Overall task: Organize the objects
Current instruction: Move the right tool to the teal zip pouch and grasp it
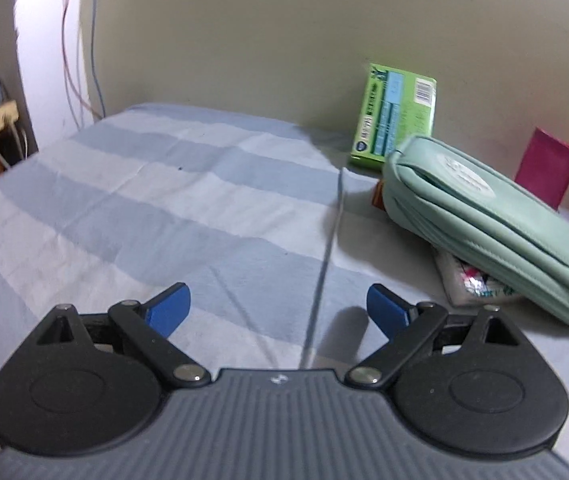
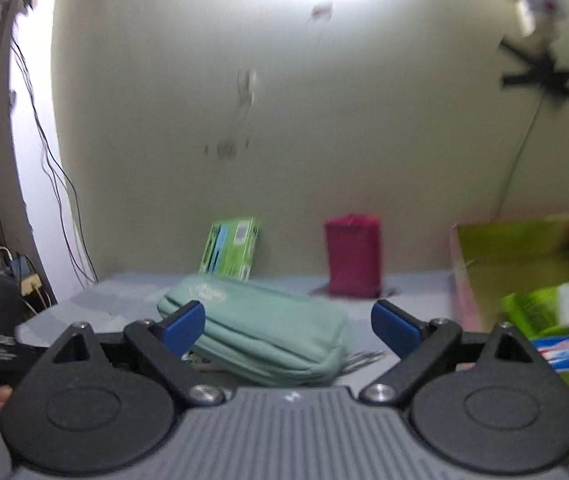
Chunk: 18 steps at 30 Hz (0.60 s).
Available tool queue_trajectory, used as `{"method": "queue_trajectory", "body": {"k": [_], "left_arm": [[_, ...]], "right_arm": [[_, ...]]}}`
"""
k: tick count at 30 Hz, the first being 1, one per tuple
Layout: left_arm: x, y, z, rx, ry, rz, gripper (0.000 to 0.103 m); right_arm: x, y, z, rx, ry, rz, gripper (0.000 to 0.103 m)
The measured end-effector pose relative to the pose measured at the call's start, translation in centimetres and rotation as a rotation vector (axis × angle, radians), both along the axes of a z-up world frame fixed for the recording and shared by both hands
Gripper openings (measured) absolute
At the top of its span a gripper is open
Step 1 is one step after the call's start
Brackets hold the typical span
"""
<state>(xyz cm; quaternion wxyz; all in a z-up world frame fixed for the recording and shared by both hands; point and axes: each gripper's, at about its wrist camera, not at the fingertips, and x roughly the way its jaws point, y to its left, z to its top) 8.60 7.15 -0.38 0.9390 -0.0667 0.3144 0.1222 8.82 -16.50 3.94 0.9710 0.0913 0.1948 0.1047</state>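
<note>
- The pouch (image 1: 496, 220) is mint green, soft and long, with seams running along its side and a pale oval badge on its top face. It lies tilted on the striped cloth (image 1: 144, 200), its near end propped on a small white printed packet (image 1: 472, 284).
- In the right wrist view the pouch (image 2: 260, 328) sits just ahead of the fingers, a little to the left.
- A green box (image 1: 394, 116) stands against the wall behind the pouch; a pink block (image 2: 352, 256) stands upright further right.
- An open carton (image 2: 524, 264) at the right holds green and blue packages.
- The left gripper (image 1: 278, 310) hovers over the cloth with blue fingers (image 1: 168, 312) spread wide, holding and touching nothing.
- The right gripper (image 2: 288, 330) also has its fingers (image 2: 396, 332) spread wide and empty; whether the left one touches the pouch I cannot tell.
</note>
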Motion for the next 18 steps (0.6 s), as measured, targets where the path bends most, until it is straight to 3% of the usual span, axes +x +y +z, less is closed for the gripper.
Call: {"method": "queue_trajectory", "body": {"k": [6,11,18], "left_arm": [[0.2,-0.1,0.0,0.001,0.004,0.011,0.096],[-0.1,0.0,0.2,-0.001,0.008,0.007,0.096],[0.0,0.2,0.1,-0.014,0.007,-0.004,0.097]], "right_arm": [[5.8,0.1,-2.9,0.076,0.205,-0.115,0.096],[7.6,-0.9,-4.5,0.168,0.285,-0.126,0.102],[8.6,0.0,-4.7,0.157,0.280,-0.101,0.101]]}}
